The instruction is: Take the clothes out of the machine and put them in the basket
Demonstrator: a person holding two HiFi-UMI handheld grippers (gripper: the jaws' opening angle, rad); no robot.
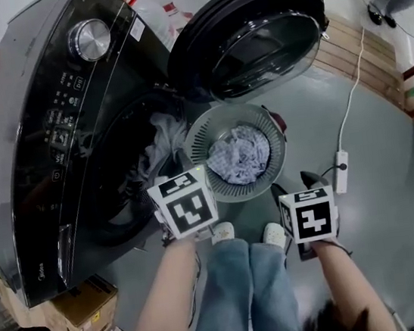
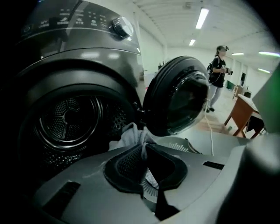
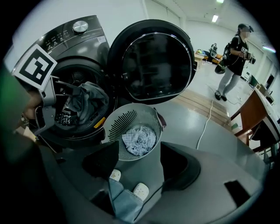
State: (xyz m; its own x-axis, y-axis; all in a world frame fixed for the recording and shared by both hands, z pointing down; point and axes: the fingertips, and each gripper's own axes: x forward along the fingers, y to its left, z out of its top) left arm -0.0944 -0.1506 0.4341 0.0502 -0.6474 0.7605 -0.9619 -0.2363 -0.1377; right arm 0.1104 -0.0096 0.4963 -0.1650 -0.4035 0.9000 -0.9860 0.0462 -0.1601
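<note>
The dark washing machine (image 1: 74, 141) stands with its round door (image 1: 250, 36) swung open. A grey garment (image 1: 164, 132) hangs out of the drum mouth, and my left gripper (image 1: 161, 176) is shut on it. In the left gripper view a fold of the garment (image 2: 131, 133) is pinched between the closed jaws (image 2: 143, 146), in front of the drum (image 2: 65, 118). The grey slotted basket (image 1: 195, 136) sits on the floor below the door with a pale patterned cloth (image 1: 240, 155) inside. My right gripper (image 1: 295, 185) hangs open and empty to the basket's right, above the floor (image 3: 139, 164).
A white cable with a power strip (image 1: 340, 161) runs across the grey floor on the right. Cardboard boxes (image 1: 74, 309) sit at the machine's near-left corner. The wearer's shoes (image 1: 223, 233) stand just in front of the basket. Another person (image 3: 236, 57) and a wooden table (image 3: 258, 113) are further back.
</note>
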